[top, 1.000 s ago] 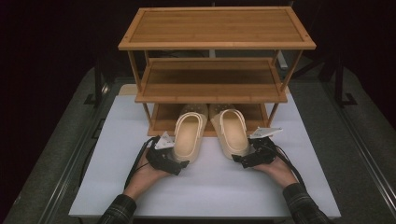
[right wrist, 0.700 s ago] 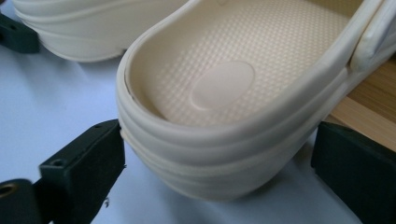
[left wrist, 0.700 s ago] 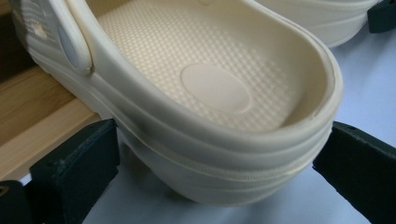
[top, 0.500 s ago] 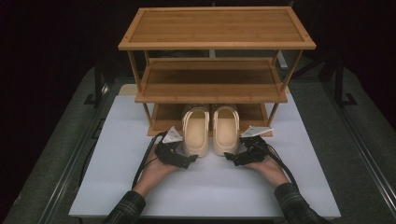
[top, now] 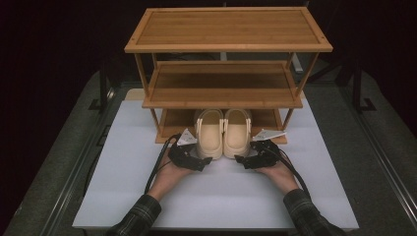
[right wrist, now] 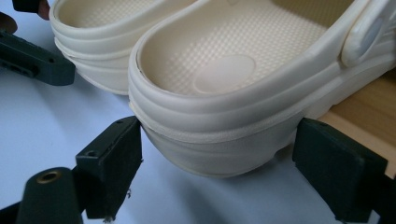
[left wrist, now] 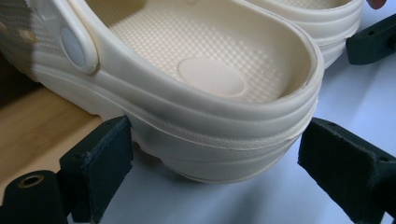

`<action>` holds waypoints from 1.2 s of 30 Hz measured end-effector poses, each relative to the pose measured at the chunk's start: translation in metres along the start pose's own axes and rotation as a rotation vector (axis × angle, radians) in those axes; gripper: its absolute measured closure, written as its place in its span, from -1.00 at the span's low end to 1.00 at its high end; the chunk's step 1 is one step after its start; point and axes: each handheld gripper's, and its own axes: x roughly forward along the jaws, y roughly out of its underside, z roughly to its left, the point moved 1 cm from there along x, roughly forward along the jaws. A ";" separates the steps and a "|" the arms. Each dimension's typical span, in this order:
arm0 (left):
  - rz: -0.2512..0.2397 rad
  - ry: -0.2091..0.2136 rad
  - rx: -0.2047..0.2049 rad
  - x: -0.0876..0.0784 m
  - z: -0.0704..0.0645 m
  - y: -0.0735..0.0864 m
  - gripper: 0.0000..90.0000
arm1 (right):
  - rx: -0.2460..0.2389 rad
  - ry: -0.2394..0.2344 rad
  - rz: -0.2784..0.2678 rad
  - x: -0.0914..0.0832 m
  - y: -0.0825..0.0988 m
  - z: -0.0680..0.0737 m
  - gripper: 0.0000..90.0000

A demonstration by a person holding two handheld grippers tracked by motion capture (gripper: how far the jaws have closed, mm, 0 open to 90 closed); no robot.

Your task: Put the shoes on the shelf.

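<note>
- While both hands rest on the white table top [top: 123, 196], two cream foam clogs stand side by side in the lower middle of the high view, toes under the lowest shelf of the three-tier bamboo shoe rack [top: 226, 88].
- The left cream clog [top: 209, 135] and the right cream clog [top: 237, 133] touch or almost touch along their inner sides; their heels stick out onto the white surface.
- The left gripper [top: 202, 161], held in the left hand [top: 172, 169], sits at the heel of the left clog.
- In the left gripper view its jaws stand apart on both sides of this heel [left wrist: 219, 135]; the left jaw is close against the sole, the right jaw stays clear of it, so nothing is clamped.
- The right gripper [top: 242, 161], in the right hand [top: 275, 169], sits at the heel of the right clog.
- In the right gripper view its jaws are also spread around this heel [right wrist: 215, 140]; the left jaw lies just beside the rubber, the right jaw is near the side, and I cannot tell whether either one touches.
- At the upper left of the right gripper view, part of the left gripper [right wrist: 32, 58] appears beside the other clog [right wrist: 93, 37].
</note>
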 end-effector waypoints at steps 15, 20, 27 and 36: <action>-0.040 -0.015 -0.048 0.019 0.029 -0.018 -0.78 | 0.018 0.028 -0.037 0.016 -0.027 -0.024 -0.65; -0.018 -0.046 -0.022 0.032 0.035 -0.023 -0.78 | 0.013 0.064 -0.034 0.026 -0.032 -0.033 -0.64; 0.013 -0.040 -0.038 0.039 0.039 -0.019 -0.78 | 0.047 0.081 -0.017 0.034 -0.024 -0.039 -0.63; 0.007 -0.011 -0.024 0.011 0.033 -0.015 -0.75 | 0.028 0.066 -0.038 0.012 -0.019 -0.032 -0.78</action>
